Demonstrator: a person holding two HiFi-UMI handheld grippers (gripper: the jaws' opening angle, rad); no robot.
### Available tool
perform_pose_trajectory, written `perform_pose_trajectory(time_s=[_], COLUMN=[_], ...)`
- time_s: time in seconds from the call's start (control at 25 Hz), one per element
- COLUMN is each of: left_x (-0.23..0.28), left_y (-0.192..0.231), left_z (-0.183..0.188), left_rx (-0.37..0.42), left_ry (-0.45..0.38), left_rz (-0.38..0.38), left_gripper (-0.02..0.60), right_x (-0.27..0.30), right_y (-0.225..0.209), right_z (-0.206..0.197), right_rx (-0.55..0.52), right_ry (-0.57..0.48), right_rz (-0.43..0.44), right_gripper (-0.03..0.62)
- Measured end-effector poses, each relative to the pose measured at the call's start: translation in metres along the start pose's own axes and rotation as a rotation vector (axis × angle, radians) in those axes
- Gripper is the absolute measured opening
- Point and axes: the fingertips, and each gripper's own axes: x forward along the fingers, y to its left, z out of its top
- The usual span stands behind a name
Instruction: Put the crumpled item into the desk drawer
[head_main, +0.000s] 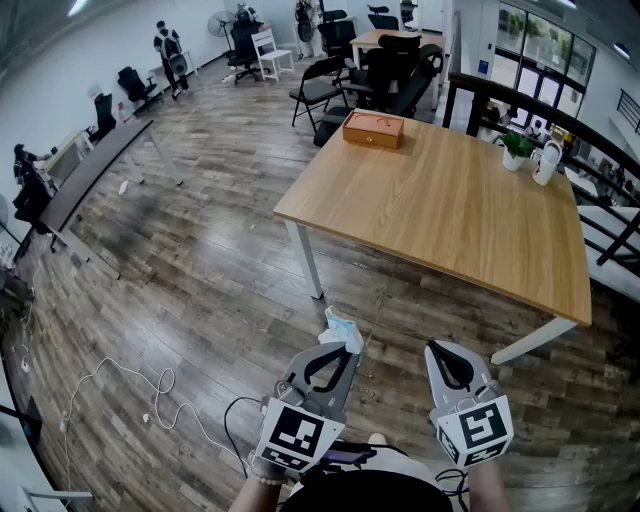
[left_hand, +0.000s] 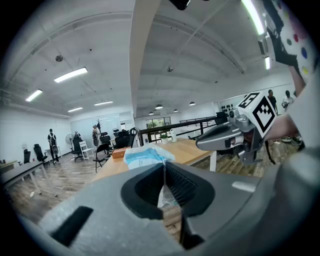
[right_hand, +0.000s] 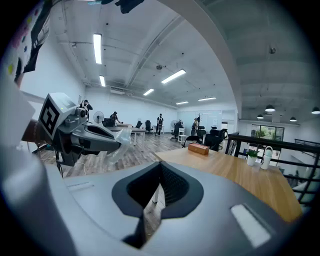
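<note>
Both shut | left gripper (head_main: 347, 352) pinching crumpled item (head_main: 342, 327) (blue-white) | right gripper (head_main: 433, 348) empty

**Matt plastic, smooth wood and one thin crumpled sheet**

The table (head_main: 450, 210) has a light wooden top, smooth with a soft shine. Its legs (head_main: 305, 262) look like white painted metal. The floor (head_main: 200, 270) is of dark wooden planks, a little glossy. The box (head_main: 373, 129) is of brownish wood. The left claw (head_main: 347, 356) and the right claw (head_main: 433, 349) are of grey matt plastic, with black ribbed pads (left_hand: 181, 186) inside. The crumpled item (head_main: 343, 326) is thin, white and pale blue, perhaps soft paper or cloth.
</note>
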Motion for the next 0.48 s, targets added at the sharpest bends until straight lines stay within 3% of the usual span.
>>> perform_pose_trajectory(time_s=[0.48], left_x=[0.0073], left_y=[0.0001], left_z=[0.0018], left_rx=[-0.002], left_ry=[-0.003], left_rz=[0.003], left_gripper=[0.020], right_x=[0.0026], right_y=[-0.0055], right_z=[-0.0010], right_rx=[-0.001], right_ry=[-0.002], right_rz=[0.008], right_gripper=[-0.002])
